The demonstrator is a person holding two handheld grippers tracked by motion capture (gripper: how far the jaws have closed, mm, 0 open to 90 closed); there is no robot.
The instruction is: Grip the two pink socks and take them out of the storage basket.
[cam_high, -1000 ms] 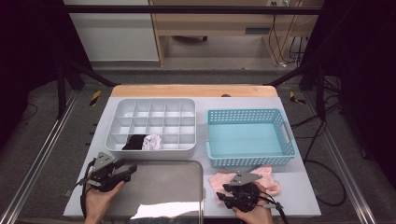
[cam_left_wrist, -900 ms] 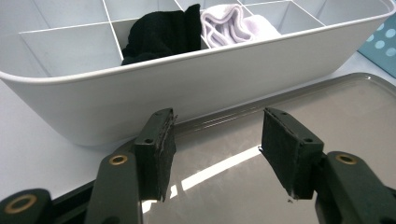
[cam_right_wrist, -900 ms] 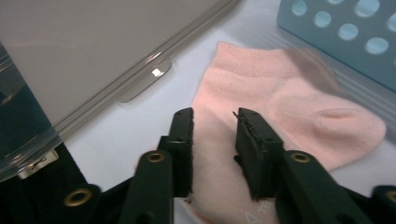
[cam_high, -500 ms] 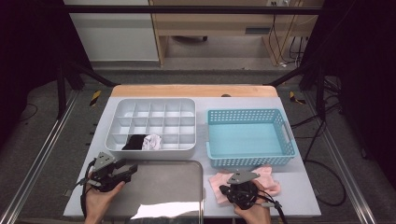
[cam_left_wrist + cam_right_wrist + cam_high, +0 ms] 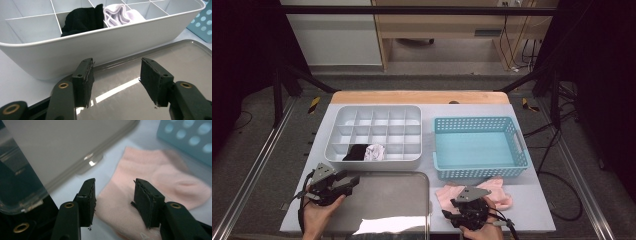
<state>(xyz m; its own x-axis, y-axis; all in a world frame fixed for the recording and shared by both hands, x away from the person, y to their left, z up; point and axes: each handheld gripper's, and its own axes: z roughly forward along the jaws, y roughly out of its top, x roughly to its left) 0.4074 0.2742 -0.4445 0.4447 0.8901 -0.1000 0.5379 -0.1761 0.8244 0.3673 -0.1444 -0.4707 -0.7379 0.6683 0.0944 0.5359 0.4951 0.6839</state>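
Observation:
A pair of pink socks (image 5: 494,192) lies flat on the table in front of the blue basket (image 5: 477,121). My right gripper (image 5: 462,204) hovers low over their near left part. Its jaws stand open, with pink sock (image 5: 150,177) showing between them and nothing pinched (image 5: 113,185). My left gripper (image 5: 352,183) is open and empty above the left edge of the grey lid (image 5: 382,200). It faces the white organizer's wall (image 5: 112,42), its jaws apart (image 5: 117,65). A black sock (image 5: 82,18) and a white sock (image 5: 120,13) sit in neighbouring front compartments.
The white organizer (image 5: 372,164) holds several bare compartments behind the two socks (image 5: 357,151). The blue basket holds nothing. The lid's rounded corner (image 5: 90,161) lies just left of the pink socks. A wooden strip (image 5: 419,97) runs along the table's far edge.
My right gripper has shifted slightly over the pink socks. The left gripper has stayed in place, and both remain open.

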